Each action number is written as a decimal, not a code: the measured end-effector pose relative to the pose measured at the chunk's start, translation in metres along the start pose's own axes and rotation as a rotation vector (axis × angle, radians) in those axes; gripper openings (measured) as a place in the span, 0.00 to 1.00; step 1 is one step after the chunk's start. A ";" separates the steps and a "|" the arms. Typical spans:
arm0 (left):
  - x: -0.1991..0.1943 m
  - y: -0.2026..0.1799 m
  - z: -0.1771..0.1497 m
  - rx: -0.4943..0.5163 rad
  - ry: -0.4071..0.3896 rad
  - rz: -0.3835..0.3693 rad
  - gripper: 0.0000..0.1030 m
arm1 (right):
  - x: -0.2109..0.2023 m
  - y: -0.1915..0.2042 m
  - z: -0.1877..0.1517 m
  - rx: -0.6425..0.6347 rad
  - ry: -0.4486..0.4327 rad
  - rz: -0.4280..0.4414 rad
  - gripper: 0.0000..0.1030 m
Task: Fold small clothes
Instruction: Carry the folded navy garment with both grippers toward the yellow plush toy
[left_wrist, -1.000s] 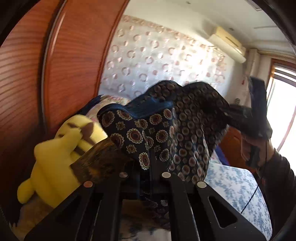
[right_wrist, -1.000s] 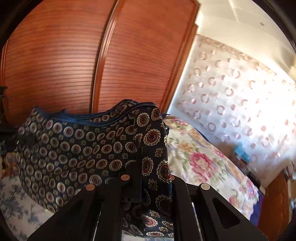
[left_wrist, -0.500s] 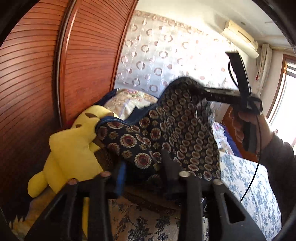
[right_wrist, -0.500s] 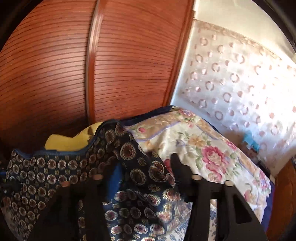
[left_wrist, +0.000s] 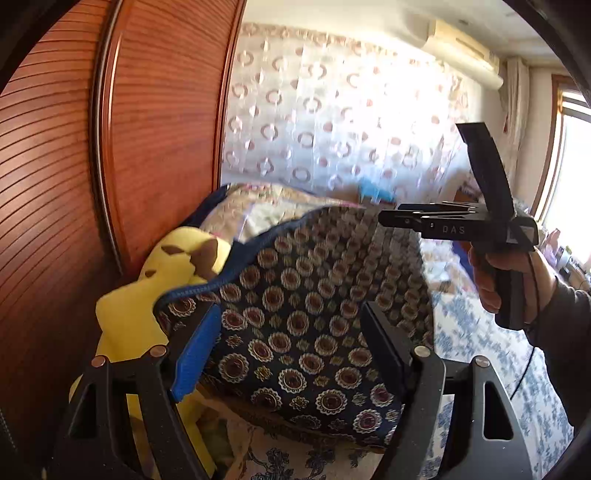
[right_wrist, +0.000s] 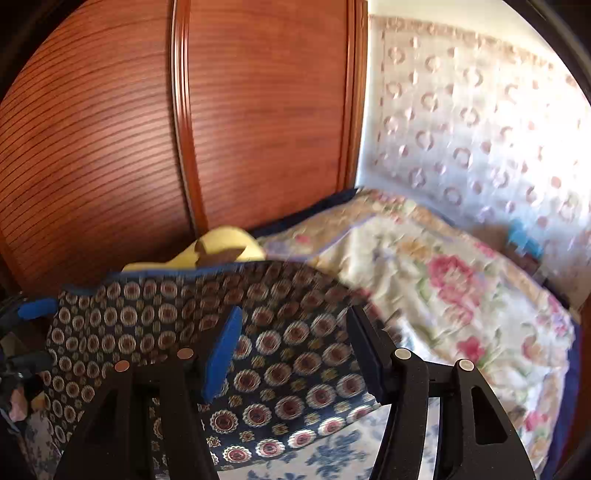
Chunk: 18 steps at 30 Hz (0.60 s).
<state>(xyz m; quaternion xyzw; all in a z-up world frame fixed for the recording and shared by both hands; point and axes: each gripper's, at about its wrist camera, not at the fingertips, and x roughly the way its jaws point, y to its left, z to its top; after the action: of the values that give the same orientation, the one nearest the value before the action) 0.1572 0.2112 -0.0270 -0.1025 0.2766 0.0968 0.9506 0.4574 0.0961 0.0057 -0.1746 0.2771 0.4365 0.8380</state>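
A small dark navy garment with round medallion print (left_wrist: 310, 310) lies draped ahead of both grippers, its blue hem edge on top; it also shows in the right wrist view (right_wrist: 184, 325). My left gripper (left_wrist: 288, 328) is open, its fingers spread on either side of the cloth and holding nothing. My right gripper (right_wrist: 295, 328) is open too, fingers wide apart above the cloth. In the left wrist view the right gripper (left_wrist: 391, 218) is seen from the side, held by a hand above the garment's far right edge.
A yellow plush toy (left_wrist: 147, 291) sits against the red-brown wooden wardrobe doors (left_wrist: 74, 184) on the left. A floral quilt (right_wrist: 443, 280) lies behind the garment. The bed sheet is white with blue flowers (left_wrist: 476, 325). A patterned curtain (left_wrist: 332, 122) hangs at the back.
Both grippers were shut on the garment and held it up a second ago. Both have opened and the garment has dropped onto the bed.
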 end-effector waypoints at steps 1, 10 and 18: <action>0.001 0.000 0.000 0.005 0.005 0.003 0.76 | 0.009 0.000 -0.003 0.008 0.023 0.013 0.59; -0.009 -0.007 0.000 0.053 -0.010 0.024 0.86 | 0.042 -0.004 -0.002 0.035 0.060 -0.010 0.59; -0.023 -0.015 -0.001 0.092 -0.041 0.076 0.86 | 0.005 0.008 -0.019 0.067 0.009 -0.029 0.59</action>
<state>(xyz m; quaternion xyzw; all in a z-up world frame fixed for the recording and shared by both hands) 0.1414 0.1931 -0.0134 -0.0462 0.2651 0.1219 0.9554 0.4472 0.0942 -0.0129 -0.1522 0.2927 0.4141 0.8484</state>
